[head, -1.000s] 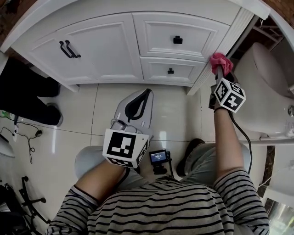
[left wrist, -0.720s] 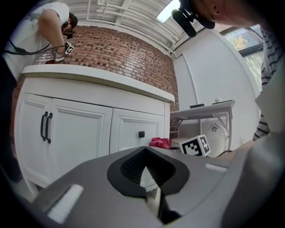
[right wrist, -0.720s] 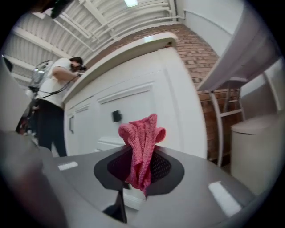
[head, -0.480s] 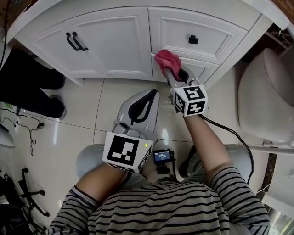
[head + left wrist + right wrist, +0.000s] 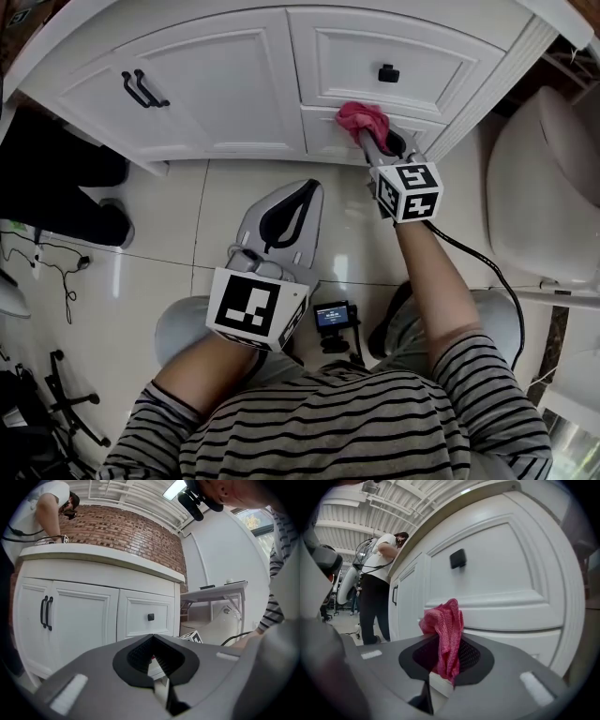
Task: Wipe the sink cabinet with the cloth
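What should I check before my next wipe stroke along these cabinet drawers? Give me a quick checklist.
1. Cloth held firmly: ok. The pink cloth is pinched in the right gripper, with a bunch sticking out ahead of the jaws.
2. Cloth pressed on the cabinet: cannot tell. It sits at the top edge of the lower drawer, but contact is unclear.
3. Knob clearance: ok. The upper drawer knob is above the cloth and apart from it.
4. Left gripper out of the way: ok. It is shut, empty and held low, off the cabinet.
5. Left end free: not ok. A standing person is beside the cabinet door.
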`<action>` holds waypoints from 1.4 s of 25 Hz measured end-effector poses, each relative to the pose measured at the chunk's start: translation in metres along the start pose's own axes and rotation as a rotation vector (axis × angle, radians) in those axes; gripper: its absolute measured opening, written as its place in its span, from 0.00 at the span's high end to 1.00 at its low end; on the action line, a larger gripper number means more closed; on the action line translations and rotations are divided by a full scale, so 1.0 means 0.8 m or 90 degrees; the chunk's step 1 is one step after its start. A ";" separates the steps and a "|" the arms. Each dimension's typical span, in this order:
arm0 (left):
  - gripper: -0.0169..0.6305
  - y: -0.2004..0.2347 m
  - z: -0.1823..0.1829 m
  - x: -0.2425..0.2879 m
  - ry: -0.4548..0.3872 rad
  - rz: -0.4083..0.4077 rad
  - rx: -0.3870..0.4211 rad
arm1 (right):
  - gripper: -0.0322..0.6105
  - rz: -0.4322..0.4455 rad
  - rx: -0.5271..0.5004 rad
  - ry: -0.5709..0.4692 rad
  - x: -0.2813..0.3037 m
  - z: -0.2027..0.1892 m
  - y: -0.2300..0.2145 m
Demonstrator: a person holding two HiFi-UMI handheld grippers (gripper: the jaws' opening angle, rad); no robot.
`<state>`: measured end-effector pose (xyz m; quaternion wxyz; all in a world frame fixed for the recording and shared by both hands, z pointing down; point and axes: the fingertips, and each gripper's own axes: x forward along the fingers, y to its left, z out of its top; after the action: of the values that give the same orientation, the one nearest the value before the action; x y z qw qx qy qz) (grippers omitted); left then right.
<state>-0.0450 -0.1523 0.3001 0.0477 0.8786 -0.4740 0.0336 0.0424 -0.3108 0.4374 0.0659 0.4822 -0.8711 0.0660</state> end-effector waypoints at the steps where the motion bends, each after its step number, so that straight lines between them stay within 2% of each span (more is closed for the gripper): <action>1: 0.97 -0.003 0.000 0.001 0.001 -0.002 0.003 | 0.84 -0.015 0.011 -0.003 -0.011 -0.002 -0.016; 6: 0.97 -0.013 -0.002 0.003 0.005 -0.005 0.007 | 0.83 -0.111 0.075 -0.027 -0.071 -0.010 -0.098; 13: 0.97 -0.026 0.006 -0.001 -0.007 -0.011 0.014 | 0.84 -0.295 0.182 -0.062 -0.166 -0.024 -0.217; 16: 0.97 -0.024 0.007 -0.005 -0.008 -0.008 0.010 | 0.84 -0.342 0.204 -0.090 -0.190 -0.010 -0.233; 17: 0.97 -0.022 0.008 -0.006 -0.009 -0.006 0.006 | 0.84 -0.337 0.199 -0.097 -0.187 -0.003 -0.224; 19: 0.97 -0.020 0.011 -0.008 -0.013 -0.006 -0.002 | 0.84 -0.291 0.186 -0.112 -0.166 0.010 -0.185; 23: 0.97 -0.019 0.015 -0.007 -0.018 -0.010 -0.011 | 0.84 -0.112 0.127 -0.110 -0.092 0.019 -0.057; 25: 0.97 -0.017 0.013 -0.007 -0.017 -0.010 -0.013 | 0.84 -0.020 0.087 -0.089 -0.050 0.011 0.011; 27: 0.97 -0.014 0.010 -0.006 -0.011 -0.010 -0.012 | 0.84 0.043 0.059 -0.059 -0.010 -0.006 0.062; 32: 0.97 -0.012 0.000 -0.002 0.006 -0.011 -0.010 | 0.84 0.107 -0.017 0.022 0.053 -0.053 0.109; 35: 0.97 -0.009 -0.004 0.002 0.016 -0.012 -0.009 | 0.84 0.107 -0.042 0.050 0.062 -0.069 0.103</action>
<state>-0.0383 -0.1493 0.3033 0.0602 0.8822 -0.4653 0.0407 -0.0508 -0.2992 0.4966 0.1102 0.4022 -0.9068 0.0616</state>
